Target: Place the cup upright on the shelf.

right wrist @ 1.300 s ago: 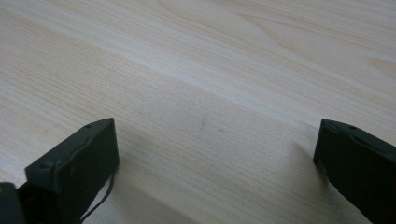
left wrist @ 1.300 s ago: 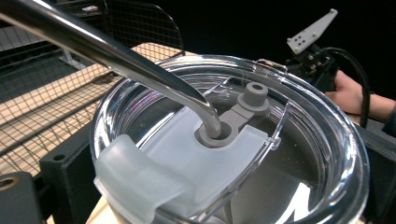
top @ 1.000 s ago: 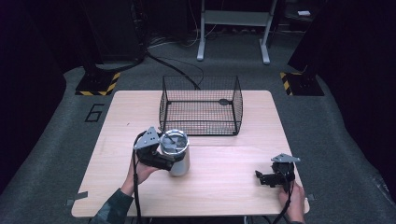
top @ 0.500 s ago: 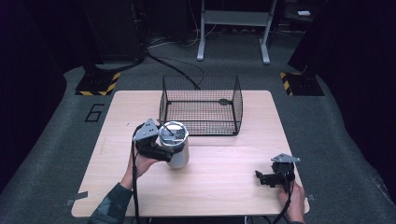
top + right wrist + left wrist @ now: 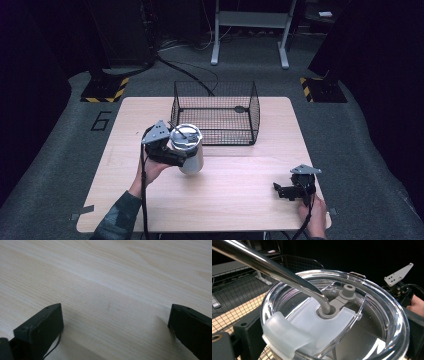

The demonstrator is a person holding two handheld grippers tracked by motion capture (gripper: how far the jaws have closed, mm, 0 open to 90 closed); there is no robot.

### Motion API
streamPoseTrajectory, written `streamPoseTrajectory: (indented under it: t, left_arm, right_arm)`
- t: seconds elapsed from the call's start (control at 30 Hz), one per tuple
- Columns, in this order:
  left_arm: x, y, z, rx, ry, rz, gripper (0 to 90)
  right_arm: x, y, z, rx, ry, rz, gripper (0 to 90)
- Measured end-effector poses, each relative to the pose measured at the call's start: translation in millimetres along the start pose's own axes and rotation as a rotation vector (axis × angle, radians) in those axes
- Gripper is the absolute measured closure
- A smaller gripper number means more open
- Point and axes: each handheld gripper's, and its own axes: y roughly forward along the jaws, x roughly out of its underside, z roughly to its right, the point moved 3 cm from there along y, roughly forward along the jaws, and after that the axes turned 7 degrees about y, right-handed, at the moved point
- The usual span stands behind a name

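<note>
A steel tumbler [image 5: 191, 156] with a clear lid [image 5: 342, 315] and a bent metal straw [image 5: 274, 267] hangs tilted above the table's left middle, just in front of the black wire basket [image 5: 215, 112]. My left gripper [image 5: 180, 157] is shut on the tumbler's body, with a jaw on each side of it in the left gripper view [image 5: 329, 345]. At the front right, my right gripper [image 5: 281, 191] rests low over the wooden table [image 5: 240, 200]. Its jaws stand wide apart in the right gripper view [image 5: 115, 325], with bare wood between them.
The basket's mesh [image 5: 242, 277] rises close behind the tumbler, and it is open at the top. The right gripper [image 5: 399, 287] and its hand appear beyond the lid. Dark floor, cables and a metal stand [image 5: 250, 30] lie past the table's far edge.
The left gripper has lifted the tumbler and carried it a little farther from the person, toward the basket. The right gripper has stayed put.
</note>
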Motion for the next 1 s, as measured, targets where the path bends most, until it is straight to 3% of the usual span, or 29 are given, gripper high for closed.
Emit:
streamPoseTrajectory:
  t: [1.0]
  left_arm:
    - [-41.4, 7.9, -22.4, -0.017, 0.024, 0.03, 3.7]
  right_arm:
    - [0.0, 0.0, 0.0, 0.0, 0.001, 0.0, 0.0]
